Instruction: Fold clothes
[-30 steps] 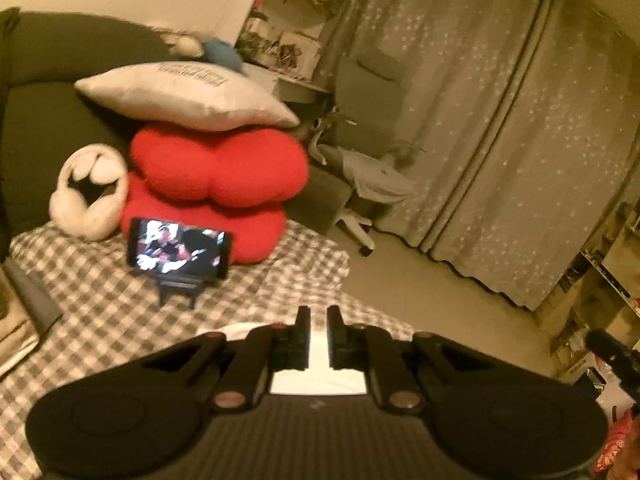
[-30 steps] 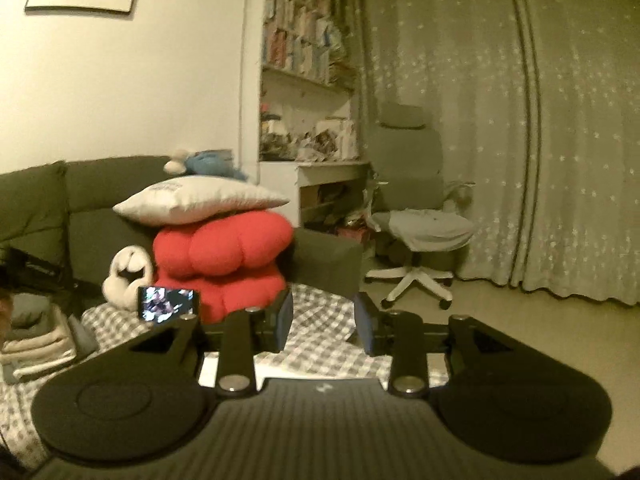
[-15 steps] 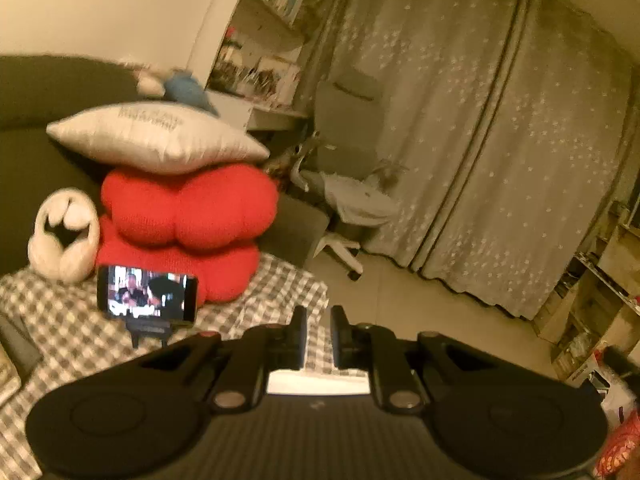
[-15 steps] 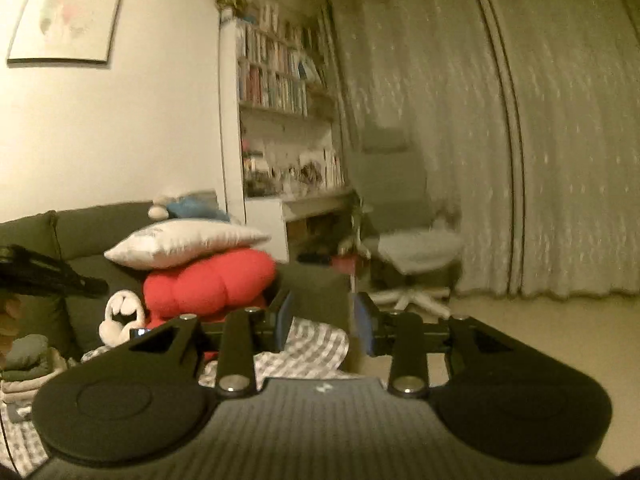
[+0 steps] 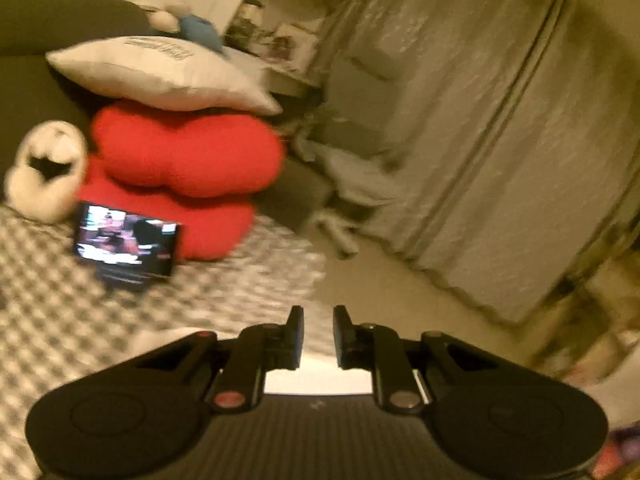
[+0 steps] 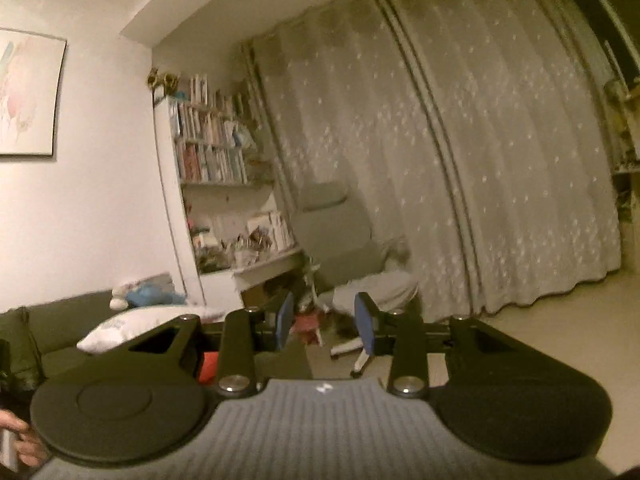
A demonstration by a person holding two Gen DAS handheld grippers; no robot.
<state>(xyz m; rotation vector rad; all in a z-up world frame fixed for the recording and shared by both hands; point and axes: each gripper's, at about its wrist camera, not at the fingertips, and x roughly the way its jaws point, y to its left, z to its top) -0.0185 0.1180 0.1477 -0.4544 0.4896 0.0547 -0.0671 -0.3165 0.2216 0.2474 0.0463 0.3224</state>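
- Left wrist view: left gripper (image 5: 318,336) has just been opening, a narrow gap, nothing pinched. White garment (image 5: 320,376) lies directly beneath its fingers on the checked cover (image 5: 60,320).
- Right wrist view: right gripper (image 6: 324,322) spread, empty, aimed at office chair (image 6: 340,240); no garment visible.

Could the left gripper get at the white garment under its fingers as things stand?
Probably yes. The left gripper hangs just above the white garment on the checked cover; its fingers have just been opening, with nothing between them or in the way.
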